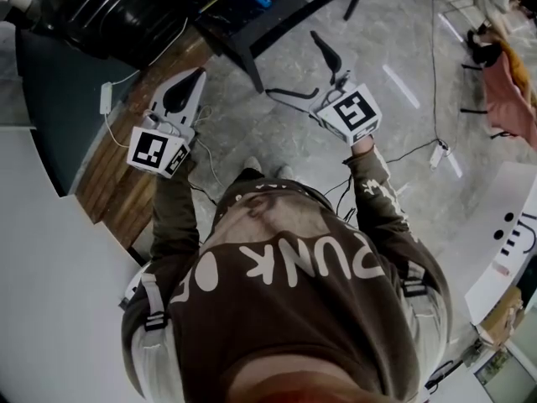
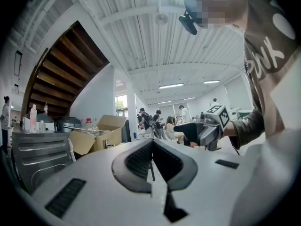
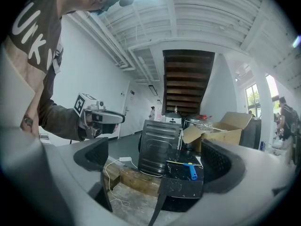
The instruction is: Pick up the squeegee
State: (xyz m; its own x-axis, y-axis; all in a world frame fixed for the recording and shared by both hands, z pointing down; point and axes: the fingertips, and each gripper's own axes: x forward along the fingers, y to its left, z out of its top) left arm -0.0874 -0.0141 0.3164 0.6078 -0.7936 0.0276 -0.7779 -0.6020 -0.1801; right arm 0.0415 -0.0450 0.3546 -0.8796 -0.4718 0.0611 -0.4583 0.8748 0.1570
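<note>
Well, nothing's picked up yet: the squeegee [image 3: 190,168] lies untouched on the far black bench [image 3: 181,186], well apart from the right hand-held gripper [image 1: 292,63], spread wide and facing it, and the left hand-held gripper [image 1: 195,78], pinched together, so approach and grasp remain.

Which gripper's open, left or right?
The right gripper: its fingers stand wide apart with nothing between them. The left gripper has its fingers closed together, holding nothing.
</note>
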